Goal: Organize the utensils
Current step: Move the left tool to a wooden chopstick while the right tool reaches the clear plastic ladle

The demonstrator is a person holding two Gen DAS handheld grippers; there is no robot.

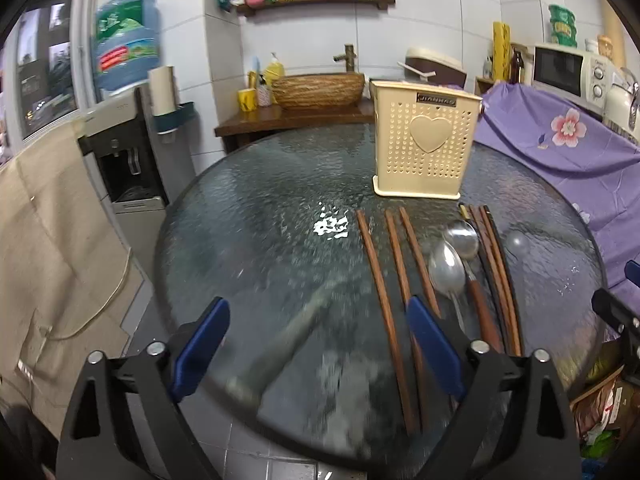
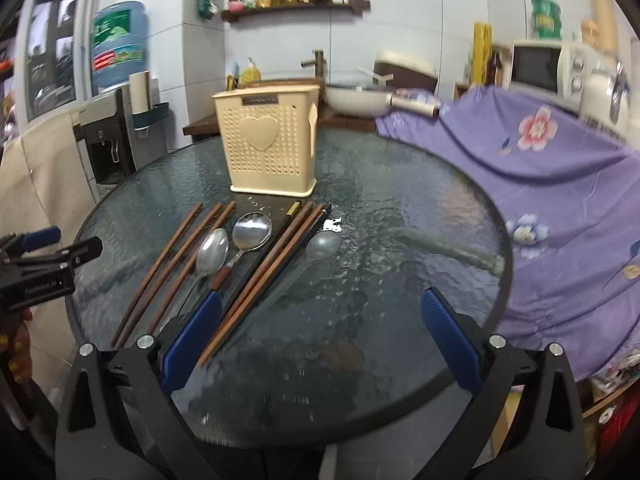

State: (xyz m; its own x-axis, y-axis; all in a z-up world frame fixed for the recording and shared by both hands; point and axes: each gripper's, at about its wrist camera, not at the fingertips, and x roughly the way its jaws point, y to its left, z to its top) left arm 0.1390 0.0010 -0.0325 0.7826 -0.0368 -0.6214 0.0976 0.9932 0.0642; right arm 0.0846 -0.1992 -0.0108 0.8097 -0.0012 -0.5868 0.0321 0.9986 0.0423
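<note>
Left wrist view
Table: a round glass table [image 1: 260,208] carries all the utensils.
Holder: a cream perforated utensil holder [image 1: 424,140] with a heart on its face stands upright near the far edge, empty as far as the view shows.
Chopsticks: three brown chopsticks [image 1: 384,280] lie side by side on the glass, running from the holder toward the near edge; a second bundle of chopsticks [image 1: 496,272] lies further right.
Spoons: two metal spoons [image 1: 452,260] lie between the two chopstick groups, bowls toward the holder; a third spoon [image 1: 517,242] lies beyond the right bundle.
Left gripper: the left gripper [image 1: 316,344] hangs over the near edge with its blue fingers [image 1: 434,344] wide apart and nothing between them; the right-hand finger hides part of the three chopsticks.

Right wrist view
Holder: the utensil holder [image 2: 270,146] stands toward the far left part of the table [image 2: 420,200].
Utensils: the chopsticks [image 2: 172,268], the spoons [image 2: 232,244], the second bundle [image 2: 272,268] and the third spoon [image 2: 322,246] lie in a fan just in front of it.
Right gripper: the right gripper [image 2: 320,340] hovers above the near edge, its fingers [image 2: 450,340] spread wide, holding nothing.
Left gripper: it shows at the left border [image 2: 52,248], off the table's left edge.
</note>
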